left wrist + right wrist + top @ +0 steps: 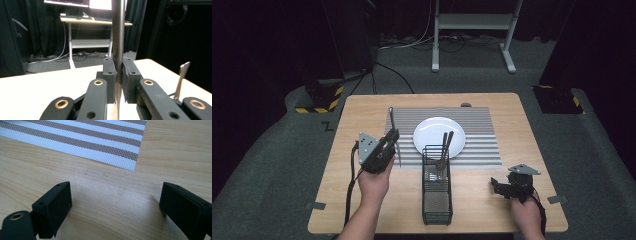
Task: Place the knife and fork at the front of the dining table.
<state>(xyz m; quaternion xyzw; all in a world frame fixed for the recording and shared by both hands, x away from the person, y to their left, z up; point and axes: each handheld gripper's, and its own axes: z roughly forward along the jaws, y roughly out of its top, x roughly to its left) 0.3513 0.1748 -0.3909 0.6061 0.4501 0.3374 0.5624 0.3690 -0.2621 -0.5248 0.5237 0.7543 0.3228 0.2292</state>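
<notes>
1. Knife (393, 131): a slim dark metal table utensil, taken for a knife by its flat lower part, though its tip is too small to tell. It is clamped upright-to-tilted in the left gripper (391, 142), over the left edge of the striped placemat (482, 125), just left of the white plate (432, 132). In the left gripper view the jaws pinch its shaft (118, 37) from both sides.
2. Handling, judged: light, rigid, smooth and likely slippery; it could pivot in the pads. Best held mid-handle, as now, across the flat faces.
3. Right gripper (504, 189): resting low at the table's near right, jaws wide apart, nothing between them, bare wood beneath.
4. Wire caddy (437, 197): black mesh, at near centre, with two dark utensils (446, 145) standing in its far compartment.
5. Table (362, 200): pale wood grain, flat, matte.
6. Room: dark curtains, grey carpet, a white-framed stand (472, 30) beyond the table, and yellow-and-black hazard-striped bases (319, 100) at the far corners.
</notes>
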